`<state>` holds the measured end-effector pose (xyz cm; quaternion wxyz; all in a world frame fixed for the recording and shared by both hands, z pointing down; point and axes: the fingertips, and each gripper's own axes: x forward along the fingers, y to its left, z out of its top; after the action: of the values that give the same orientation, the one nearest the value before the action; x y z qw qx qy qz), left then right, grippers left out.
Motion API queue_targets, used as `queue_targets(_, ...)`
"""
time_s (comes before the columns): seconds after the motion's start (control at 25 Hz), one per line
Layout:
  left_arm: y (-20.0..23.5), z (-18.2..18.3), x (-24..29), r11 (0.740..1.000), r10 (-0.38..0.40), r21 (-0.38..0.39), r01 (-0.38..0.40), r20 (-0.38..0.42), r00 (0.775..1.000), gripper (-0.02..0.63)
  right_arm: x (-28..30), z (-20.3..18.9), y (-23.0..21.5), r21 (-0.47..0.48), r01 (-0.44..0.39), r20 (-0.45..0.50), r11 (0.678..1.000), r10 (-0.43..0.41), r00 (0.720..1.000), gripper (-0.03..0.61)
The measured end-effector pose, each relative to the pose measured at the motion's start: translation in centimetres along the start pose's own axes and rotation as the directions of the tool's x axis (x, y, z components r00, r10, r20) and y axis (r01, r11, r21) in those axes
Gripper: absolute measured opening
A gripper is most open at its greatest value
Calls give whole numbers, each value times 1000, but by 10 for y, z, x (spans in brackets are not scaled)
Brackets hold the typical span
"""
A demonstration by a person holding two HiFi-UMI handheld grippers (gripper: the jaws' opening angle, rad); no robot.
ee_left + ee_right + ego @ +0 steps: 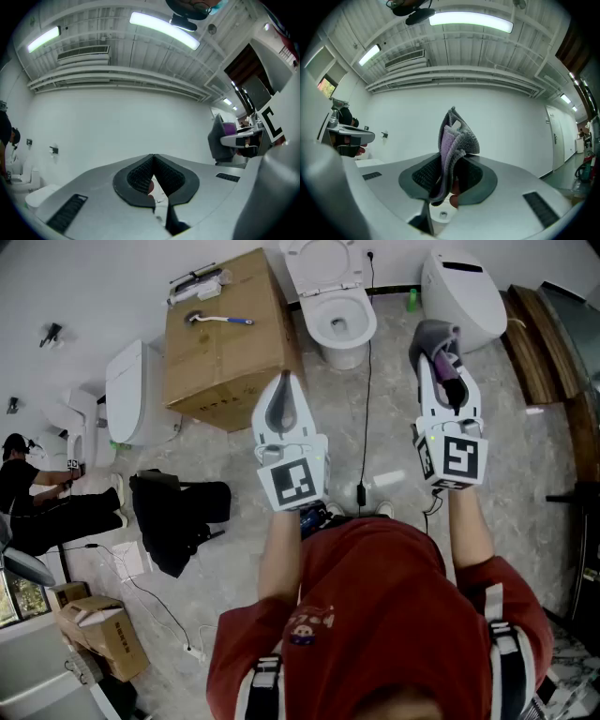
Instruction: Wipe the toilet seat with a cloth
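Observation:
A white toilet (339, 324) with its lid up stands on the floor ahead of me at the top centre of the head view. My right gripper (439, 351) is held raised to the right of it, shut on a folded grey and purple cloth (437, 341). In the right gripper view the cloth (457, 133) sticks up from between the jaws of the right gripper (449, 161). My left gripper (284, 401) is held level with it, shut and empty. The left gripper (153, 158) points at a bare white wall, jaws pressed together.
A large cardboard box (230, 343) with a tool on top stands left of the toilet. Other toilets stand at the top right (464, 292) and left (131, 395). A black bag (173, 512) lies on the floor. A cable (367, 381) runs from the toilet. A person (37, 502) sits far left.

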<state>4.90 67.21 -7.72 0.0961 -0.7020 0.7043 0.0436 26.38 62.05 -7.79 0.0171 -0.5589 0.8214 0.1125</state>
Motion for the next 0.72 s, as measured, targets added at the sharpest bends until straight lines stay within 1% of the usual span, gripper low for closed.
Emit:
queue_targets(0.16,0,3,-3,1000,4,22,-4,1,1000,12,3,0,1,3,-10,-2,1000,10,1000,97)
queue_targets(0.36,-4,3,-3,1000,17,11,-17,1,1000,12,3,0,-2,8,-22,-3,1000,22,1000,98)
queue_targets(0.56,-17,2,-4,1000,7,7,-7,-4,1000,12,-1,-2,-5,14,-32,-8,999,32,999,97)
queue_targets(0.72,-32,1,1,1000,0,0,0,-21,1000,12,-2,-8,-15,15,-37,-26,999,37,999,98)
